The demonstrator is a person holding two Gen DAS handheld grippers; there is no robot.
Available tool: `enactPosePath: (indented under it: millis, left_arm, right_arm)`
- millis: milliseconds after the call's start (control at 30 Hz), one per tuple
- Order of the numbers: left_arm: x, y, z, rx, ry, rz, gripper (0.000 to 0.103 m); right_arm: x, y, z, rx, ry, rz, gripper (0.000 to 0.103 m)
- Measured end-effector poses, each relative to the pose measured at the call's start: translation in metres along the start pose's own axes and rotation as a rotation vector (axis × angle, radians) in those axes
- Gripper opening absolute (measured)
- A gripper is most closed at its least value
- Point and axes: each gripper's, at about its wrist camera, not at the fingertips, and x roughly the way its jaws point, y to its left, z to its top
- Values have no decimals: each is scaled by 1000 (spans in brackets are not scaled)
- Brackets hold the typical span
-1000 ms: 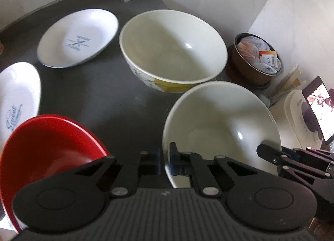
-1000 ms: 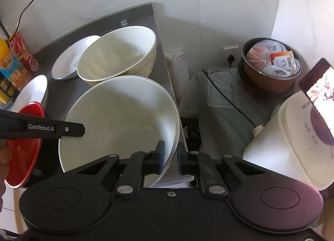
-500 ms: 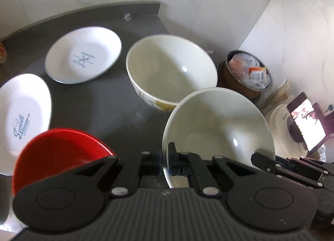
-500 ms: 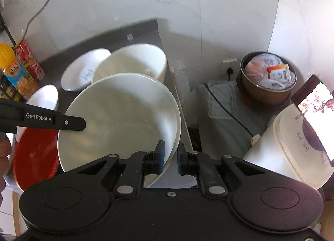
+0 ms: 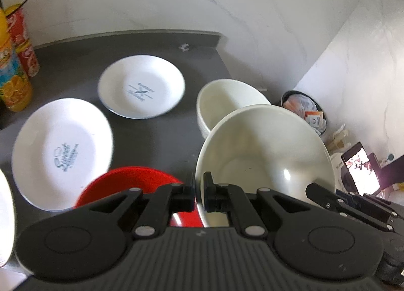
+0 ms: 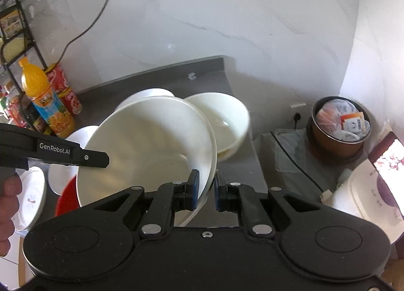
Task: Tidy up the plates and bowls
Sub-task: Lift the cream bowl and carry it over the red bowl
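Above the grey counter point(image 5: 156, 139), your left gripper point(image 5: 199, 191) and right gripper point(image 6: 205, 188) both pinch the cream bowl point(image 5: 265, 149) rim, seemingly airborne

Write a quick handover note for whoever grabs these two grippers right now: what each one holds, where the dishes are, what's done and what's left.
Left gripper: shut on the near rim of the white bowl.
Right gripper: straddles the same bowl's opposite rim, with a gap showing on one side, so I can't tell how firm its grip is.
The bowl is tilted and lifted above the counter.
Second bowl sits just behind it, empty.
Red bowl is below the left gripper.
Two printed plates lie flat and apart; another white dish is partly visible at the edge.
Done: nothing stacked yet.
Left: probably nest the bowls, then stack the plates.
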Motion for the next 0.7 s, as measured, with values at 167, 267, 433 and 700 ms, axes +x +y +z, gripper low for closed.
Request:
enactPosePath:
  millis: [167,267,433,700]
  left_arm:
    - [-13,21,-3,-23,-15,6,4]
    - [-22,37,-4,-40,-18,9,4]
    - [-30,56,-10,-49,-20,27,4]
    - [-27,81,-24,-76,15,53,4]
  right_arm:
    - [0,22,-1,-27,-3,16,12]
    - [-2,37,-2,-41,0,25,12]
    - [1,57,-7,-58,23,36,12]
    - [9,80,-18,-90,77,40,13]
